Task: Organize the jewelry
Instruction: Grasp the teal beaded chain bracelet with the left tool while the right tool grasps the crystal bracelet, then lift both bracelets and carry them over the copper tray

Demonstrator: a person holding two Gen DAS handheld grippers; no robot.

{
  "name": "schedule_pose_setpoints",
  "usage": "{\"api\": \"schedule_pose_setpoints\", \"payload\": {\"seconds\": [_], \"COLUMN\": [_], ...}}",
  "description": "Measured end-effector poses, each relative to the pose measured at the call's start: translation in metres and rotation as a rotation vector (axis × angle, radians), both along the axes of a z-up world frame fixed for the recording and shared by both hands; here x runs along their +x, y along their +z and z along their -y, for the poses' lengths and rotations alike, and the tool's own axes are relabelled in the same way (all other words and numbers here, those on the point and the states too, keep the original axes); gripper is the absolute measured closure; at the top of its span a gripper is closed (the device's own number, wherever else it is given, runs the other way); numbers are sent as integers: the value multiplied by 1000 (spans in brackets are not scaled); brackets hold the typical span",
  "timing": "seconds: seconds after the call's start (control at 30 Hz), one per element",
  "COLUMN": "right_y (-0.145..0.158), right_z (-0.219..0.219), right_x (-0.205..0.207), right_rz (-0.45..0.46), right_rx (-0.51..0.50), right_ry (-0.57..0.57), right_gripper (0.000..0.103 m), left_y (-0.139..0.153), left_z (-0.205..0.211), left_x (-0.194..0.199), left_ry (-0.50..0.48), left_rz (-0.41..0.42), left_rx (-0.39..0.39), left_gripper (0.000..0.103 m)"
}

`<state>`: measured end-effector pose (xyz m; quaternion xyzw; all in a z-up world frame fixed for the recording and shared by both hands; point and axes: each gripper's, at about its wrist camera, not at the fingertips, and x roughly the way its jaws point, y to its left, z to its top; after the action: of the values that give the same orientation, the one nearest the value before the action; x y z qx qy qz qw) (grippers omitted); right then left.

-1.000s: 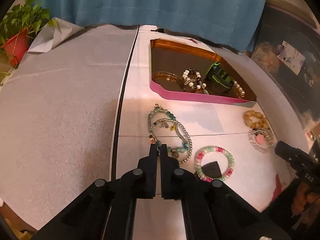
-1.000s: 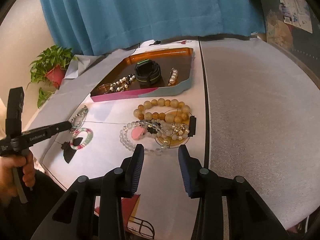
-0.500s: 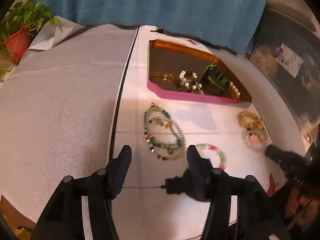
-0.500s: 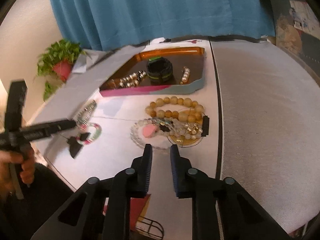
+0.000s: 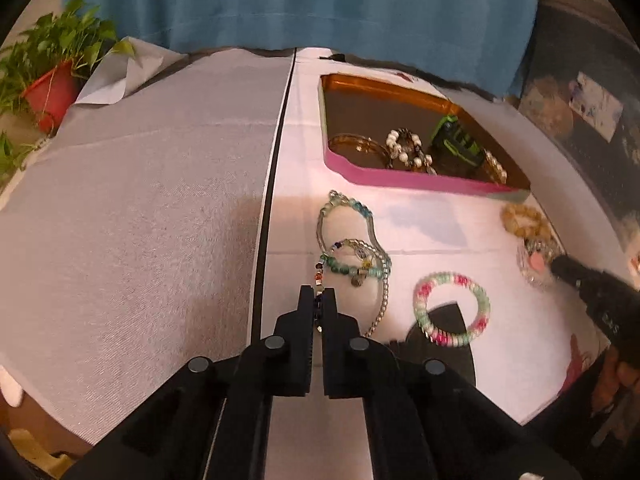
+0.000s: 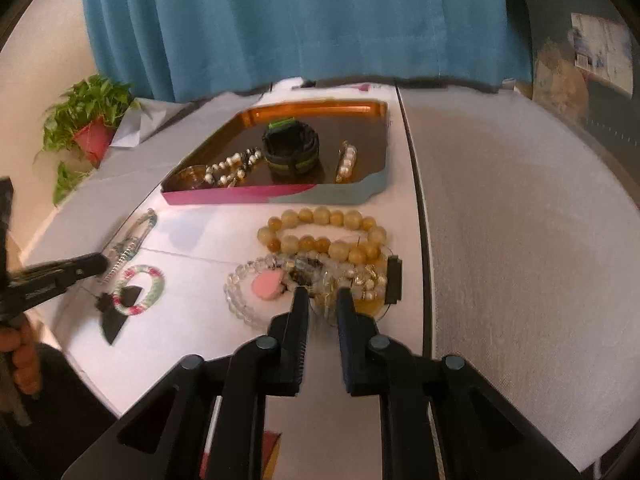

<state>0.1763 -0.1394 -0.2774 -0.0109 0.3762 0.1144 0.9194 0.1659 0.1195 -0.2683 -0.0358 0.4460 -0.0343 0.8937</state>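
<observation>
- Tray (image 6: 280, 196): sits at the far side of the white mat (image 5: 424, 232). It already holds a bangle (image 5: 358, 146), a pearl bracelet (image 6: 232, 168), a black-and-green band (image 6: 290, 146) and a small pearl piece (image 6: 346, 160). Judged from this, part of the sorting is done.
- Still on the mat, near side of the tray: a tangle of chains (image 5: 352, 256) on the left, a pink-and-green bracelet (image 5: 452, 308) beside it, and on the right an amber bead bracelet (image 6: 328, 232) touching a clear bracelet with a pink charm (image 6: 256, 288), with smaller gold and pearl pieces piled against them.
- By rough count, about as many pieces lie outside the tray as inside.
- Left gripper (image 5: 319, 300): jaws nearly pressed together, pinching the near end of a multicoloured bead strand (image 5: 319, 276) that leads into the tangle. The strand looks taut toward the tangle; whether it is lifted off the mat cannot be told.
- Right gripper (image 6: 323, 300): jaws spread a little, a narrow gap between them. The tips sit at the near edge of the right-hand pile, just beside the pink charm; nothing is gripped, and contact with the beads cannot be confirmed.
</observation>
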Motion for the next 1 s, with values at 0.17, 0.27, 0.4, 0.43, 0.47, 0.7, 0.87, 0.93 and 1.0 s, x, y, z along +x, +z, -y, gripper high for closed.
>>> {"api": "schedule_pose_setpoints", "payload": {"seconds": [0.17,0.27,0.4,0.43,0.47,0.7,0.87,0.93,1.0], "right_y": [-1,0,1,0,-1,-3,1,7,21], "right_z": [-3,1,6,7,8,-9,-7,1,8], "right_x": [-18,-32,-33,-30,-29,-26,-24,-24,-25], "right_rz": [-5,-26,-21,-24,-26,26,13,12,21], "right_rx": [-44,0,47,56,59,-44,-31,28,78], "right_ry": [72,101,89,85,82,93,112,92,81], "right_gripper": [95,95,93,93,93,93,95,95,95], "left_y": [3,4,3,2,2,2,8,18,33], "left_z": [0,0,1,3,7,21,23,25,27], "left_x": [-19,-20,-11,-8,-5,5,5,3,1], "left_ry": [-57,-48,-36,-43,-54,-88,-60,-54,-60], "left_rz": [-57,-64,-49,-45,-39,-58,-74,-68,-46], "left_rx": [-43,-47,-44,-36,-16,62,18,-3,-44], "left_gripper": [101,95,86,83,80,102,102,102,102]}}
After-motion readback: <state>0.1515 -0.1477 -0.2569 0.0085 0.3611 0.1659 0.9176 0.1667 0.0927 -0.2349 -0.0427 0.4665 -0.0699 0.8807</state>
